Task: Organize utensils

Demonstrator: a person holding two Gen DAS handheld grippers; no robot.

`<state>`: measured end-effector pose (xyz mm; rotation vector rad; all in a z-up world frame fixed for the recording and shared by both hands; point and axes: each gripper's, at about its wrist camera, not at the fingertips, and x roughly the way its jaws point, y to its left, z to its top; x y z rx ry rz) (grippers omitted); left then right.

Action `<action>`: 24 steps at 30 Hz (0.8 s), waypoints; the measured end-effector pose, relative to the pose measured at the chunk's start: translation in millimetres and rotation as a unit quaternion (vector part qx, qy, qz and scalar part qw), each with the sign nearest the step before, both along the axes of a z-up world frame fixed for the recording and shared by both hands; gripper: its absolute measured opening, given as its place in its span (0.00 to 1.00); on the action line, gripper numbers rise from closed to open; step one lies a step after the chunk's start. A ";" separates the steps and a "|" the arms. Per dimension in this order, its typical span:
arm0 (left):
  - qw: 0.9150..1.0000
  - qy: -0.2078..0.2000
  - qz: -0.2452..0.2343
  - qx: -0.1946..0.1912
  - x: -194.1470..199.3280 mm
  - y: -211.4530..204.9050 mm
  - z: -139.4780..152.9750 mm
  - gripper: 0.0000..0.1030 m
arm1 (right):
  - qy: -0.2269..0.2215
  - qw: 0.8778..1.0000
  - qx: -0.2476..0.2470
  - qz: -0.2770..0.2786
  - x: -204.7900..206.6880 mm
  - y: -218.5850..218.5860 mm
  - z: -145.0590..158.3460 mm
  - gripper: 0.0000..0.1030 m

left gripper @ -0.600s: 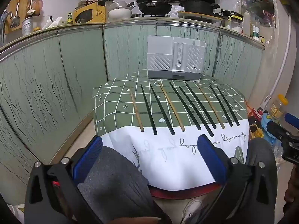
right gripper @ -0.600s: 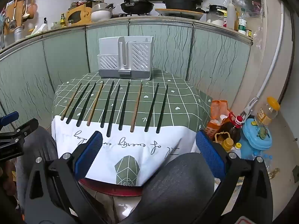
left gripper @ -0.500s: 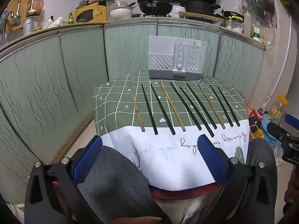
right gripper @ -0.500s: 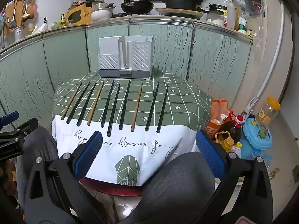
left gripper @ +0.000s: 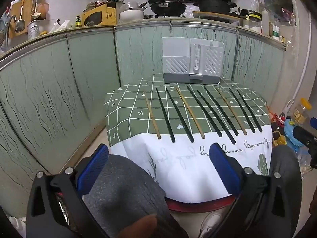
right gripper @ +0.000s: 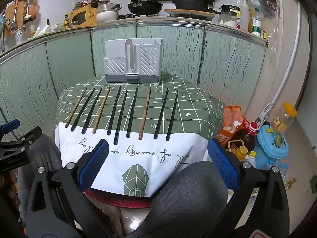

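Note:
Several chopsticks, black (left gripper: 210,113) (right gripper: 132,111) and wooden (left gripper: 152,114) (right gripper: 145,113), lie side by side on a small table with a green checked cloth (left gripper: 126,115) (right gripper: 194,115). A white slotted utensil holder (left gripper: 191,66) (right gripper: 133,66) stands at the table's far edge. My left gripper (left gripper: 158,165) is open and empty, held low before the table's near edge, above the person's knee. My right gripper (right gripper: 157,162) is also open and empty, short of the near edge.
Green cabinet panels (left gripper: 59,91) stand close behind and left of the table. Bottles and jars (right gripper: 247,136) and a blue lidded container (right gripper: 271,144) crowd the floor on the right. The person's grey-clad knees (right gripper: 190,196) sit under both grippers.
The left wrist view has shifted very slightly; both grippers stay open and nearly still. The chopsticks have not moved.

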<state>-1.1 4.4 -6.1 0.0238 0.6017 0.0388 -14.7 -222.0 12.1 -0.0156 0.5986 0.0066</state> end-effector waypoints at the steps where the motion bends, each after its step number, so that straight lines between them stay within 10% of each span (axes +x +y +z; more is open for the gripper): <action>1: 1.000 0.000 -0.003 0.000 -0.5 -0.5 -0.4 0.96 | 0.000 1.000 0.000 0.000 -0.1 -0.3 -0.3 0.93; 24: 1.000 0.007 -0.008 -0.019 -0.9 2.5 3.6 0.96 | 0.000 1.000 0.005 -0.004 -2.8 -3.2 3.0 0.93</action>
